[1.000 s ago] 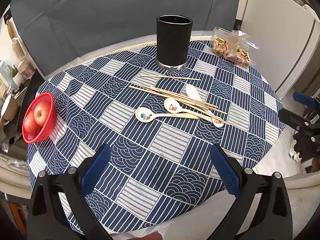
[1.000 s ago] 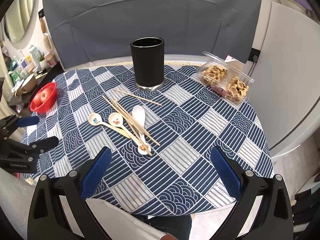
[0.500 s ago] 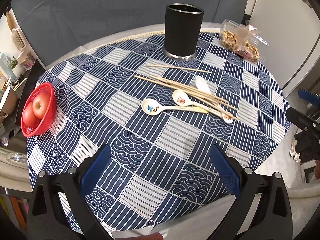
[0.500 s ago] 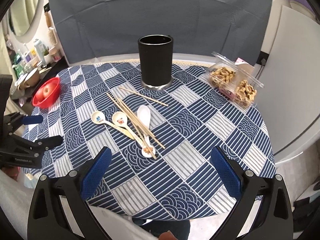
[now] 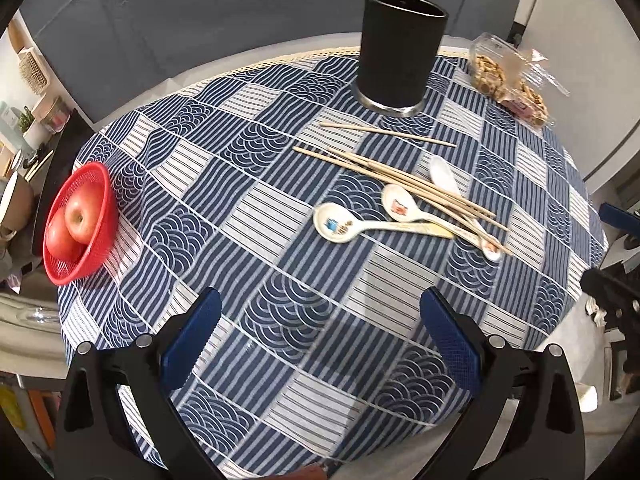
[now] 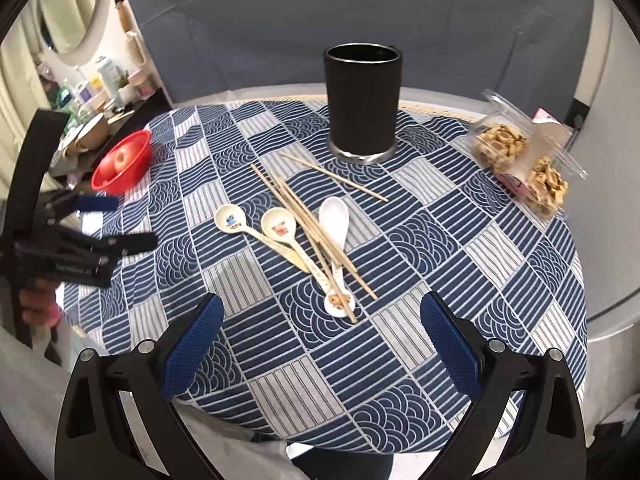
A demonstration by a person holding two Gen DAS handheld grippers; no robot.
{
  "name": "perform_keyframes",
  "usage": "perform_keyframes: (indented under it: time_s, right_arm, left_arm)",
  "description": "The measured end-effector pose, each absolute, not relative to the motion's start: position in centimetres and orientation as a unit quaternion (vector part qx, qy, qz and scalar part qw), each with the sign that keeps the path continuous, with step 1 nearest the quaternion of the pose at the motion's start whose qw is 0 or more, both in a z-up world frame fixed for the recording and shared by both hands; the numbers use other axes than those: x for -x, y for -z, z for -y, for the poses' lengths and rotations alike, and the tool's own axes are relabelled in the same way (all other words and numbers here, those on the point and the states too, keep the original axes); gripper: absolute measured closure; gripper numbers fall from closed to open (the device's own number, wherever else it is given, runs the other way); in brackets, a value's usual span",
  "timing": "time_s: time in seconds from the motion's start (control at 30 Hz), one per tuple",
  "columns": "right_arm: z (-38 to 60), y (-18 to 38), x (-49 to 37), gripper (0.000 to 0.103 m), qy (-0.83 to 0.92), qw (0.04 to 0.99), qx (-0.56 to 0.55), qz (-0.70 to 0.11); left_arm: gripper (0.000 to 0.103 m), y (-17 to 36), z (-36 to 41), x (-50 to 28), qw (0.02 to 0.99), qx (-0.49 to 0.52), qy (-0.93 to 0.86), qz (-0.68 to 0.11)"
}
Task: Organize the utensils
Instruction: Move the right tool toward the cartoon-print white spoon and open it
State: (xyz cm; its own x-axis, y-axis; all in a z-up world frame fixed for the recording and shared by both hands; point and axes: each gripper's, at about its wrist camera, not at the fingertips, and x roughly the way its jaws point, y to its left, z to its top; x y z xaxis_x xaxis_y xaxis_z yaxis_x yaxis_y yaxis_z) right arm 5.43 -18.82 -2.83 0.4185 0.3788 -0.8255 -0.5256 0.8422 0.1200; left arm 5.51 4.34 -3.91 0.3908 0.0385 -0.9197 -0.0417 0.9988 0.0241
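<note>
1. Blue-padded, the left claw [image 5: 318,334] and right claw [image 6: 320,332] both gape wide, empty, above the near surface [image 6: 420,240].
2. Ahead, the spoons [image 6: 280,226] and chopsticks [image 6: 308,216] lie loose before the black holder [image 6: 362,100].
3. Nothing looks sorted yet.

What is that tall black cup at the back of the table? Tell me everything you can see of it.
The black cup is a plain matte cylinder with an open top and a shiny metal ring around its base. It stands upright on the blue patterned tablecloth near the table's far edge. Its visible inside looks dark. Nothing touches it; one chopstick lies just in front.
</note>
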Motion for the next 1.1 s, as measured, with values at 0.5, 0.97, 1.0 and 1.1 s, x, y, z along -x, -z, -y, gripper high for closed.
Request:
perform_keyframes:
  time_s: [0.5, 0.97, 1.0, 1.1]
  right_arm:
    - [16.9, 5.1, -7.0, 0.009, -0.290, 0.819, 0.088, -0.488]
    - [15.9, 7.7, -8.1, 0.037, -0.310, 0.794, 0.094, -0.515]
    - [15.8, 7.7, -8.1, 0.038, -0.313, 0.792, 0.094, -0.515]
    - [15.6, 7.7, -8.1, 0.042, -0.321, 0.791, 0.098, -0.512]
  left_arm:
    - [0.006, 9.0, -7.2, -10.8, 0.802, 0.048, -0.007, -0.596]
    - [0.006, 13.1, -8.4, -15.1, 0.785, 0.074, -0.014, -0.615]
    - [0.006, 13.4, -8.3, -15.2, 0.782, 0.074, -0.014, -0.619]
    - [0.006, 14.3, -8.3, -15.3, 0.776, 0.073, -0.011, -0.626]
